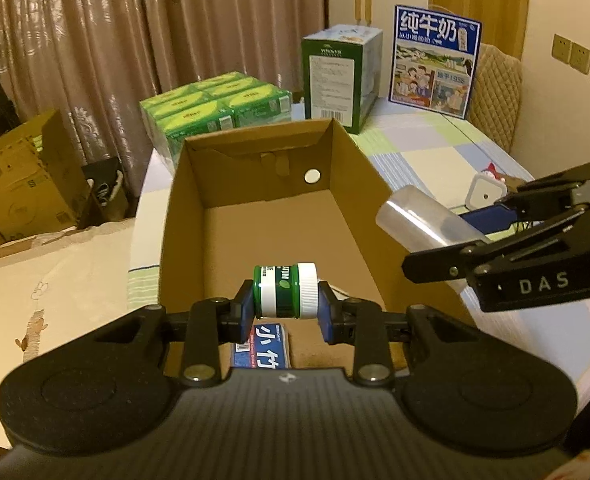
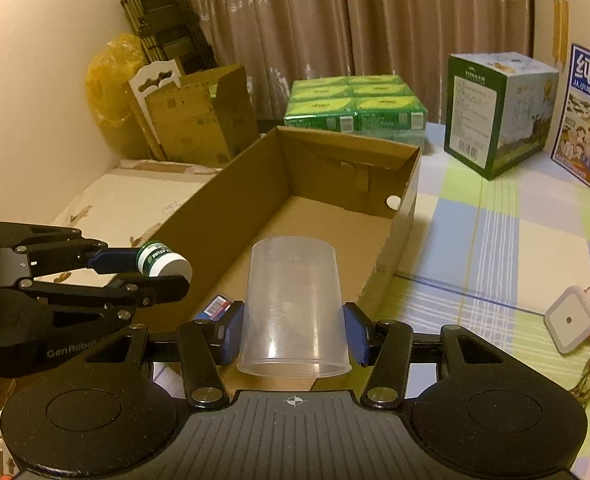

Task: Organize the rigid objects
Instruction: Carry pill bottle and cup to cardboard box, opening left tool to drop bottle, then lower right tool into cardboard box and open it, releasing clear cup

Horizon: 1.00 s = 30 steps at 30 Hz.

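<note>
Left gripper [image 1: 286, 307] clenched on a small green bottle [image 1: 285, 291] with a white cap, held sideways between the blue pads, cap toward the right pad. Held over the near end of an open cardboard box [image 1: 369, 184], above the box floor. Below the bottle, on the box floor, a blue-and-white packet [image 1: 261, 346] lying flat, partly hidden by the gripper body.

Right gripper [image 2: 293, 330] grasping a clear plastic cup [image 2: 293, 308], upside down, base pointing away and rim nearest the camera; both blue pads pressed against its sides. Cup held over the near right part of the same box, at its right wall in the left wrist view. Rest of the box floor bare apart from the packet; small round hole [image 2: 393, 201] in the far right corner of the wall.

Box on a table [image 2: 495, 240] covered with a checked cloth. Behind the box, a wrapped pack of green cartons [image 2: 355, 110], a tall green-and-white box [image 2: 495, 112] and a blue milk carton case [image 1: 435, 60]. White square gadget [image 2: 569, 320] on the table, off to the right. Brown curtains [image 1: 155, 40] behind.
</note>
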Tool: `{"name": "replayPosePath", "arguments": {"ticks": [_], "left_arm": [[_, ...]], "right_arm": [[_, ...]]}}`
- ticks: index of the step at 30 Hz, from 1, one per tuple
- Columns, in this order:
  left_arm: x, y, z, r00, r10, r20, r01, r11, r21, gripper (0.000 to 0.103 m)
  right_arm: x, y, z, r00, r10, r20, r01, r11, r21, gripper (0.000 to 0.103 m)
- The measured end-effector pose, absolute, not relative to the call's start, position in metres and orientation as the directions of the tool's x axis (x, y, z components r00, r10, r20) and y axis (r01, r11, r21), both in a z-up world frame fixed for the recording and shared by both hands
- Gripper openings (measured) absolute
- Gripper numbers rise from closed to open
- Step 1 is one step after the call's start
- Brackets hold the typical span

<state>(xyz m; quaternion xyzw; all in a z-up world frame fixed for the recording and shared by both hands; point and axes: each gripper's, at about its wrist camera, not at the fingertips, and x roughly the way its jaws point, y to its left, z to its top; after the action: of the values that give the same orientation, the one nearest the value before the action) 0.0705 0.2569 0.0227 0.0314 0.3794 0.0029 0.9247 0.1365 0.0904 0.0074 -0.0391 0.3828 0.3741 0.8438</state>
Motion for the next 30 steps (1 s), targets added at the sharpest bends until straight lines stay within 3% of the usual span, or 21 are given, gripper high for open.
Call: {"name": "replayPosePath", "arguments": {"ticks": [14, 18, 30], "left_arm": [[0.083, 0.257, 0.007, 0.691, 0.000, -0.723, 0.044, 0.998, 0.041, 0.027], [0.082, 0.256, 0.010, 0.697, -0.002, -0.717, 0.048, 0.998, 0.044, 0.033], [0.072, 0.267, 0.020, 0.708, 0.045, -0.705, -0.007, 0.998, 0.057, 0.033]], "right_arm": [[0.144, 0.090, -0.003, 0.427, 0.584, -0.691, -0.637, 0.736, 0.229, 0.049], [0.144, 0.090, -0.002, 0.427, 0.585, -0.689, -0.632, 0.738, 0.236, 0.049], [0.142, 0.091, -0.001, 0.420, 0.592, -0.688, -0.634, 0.734, 0.245, 0.049]]}}
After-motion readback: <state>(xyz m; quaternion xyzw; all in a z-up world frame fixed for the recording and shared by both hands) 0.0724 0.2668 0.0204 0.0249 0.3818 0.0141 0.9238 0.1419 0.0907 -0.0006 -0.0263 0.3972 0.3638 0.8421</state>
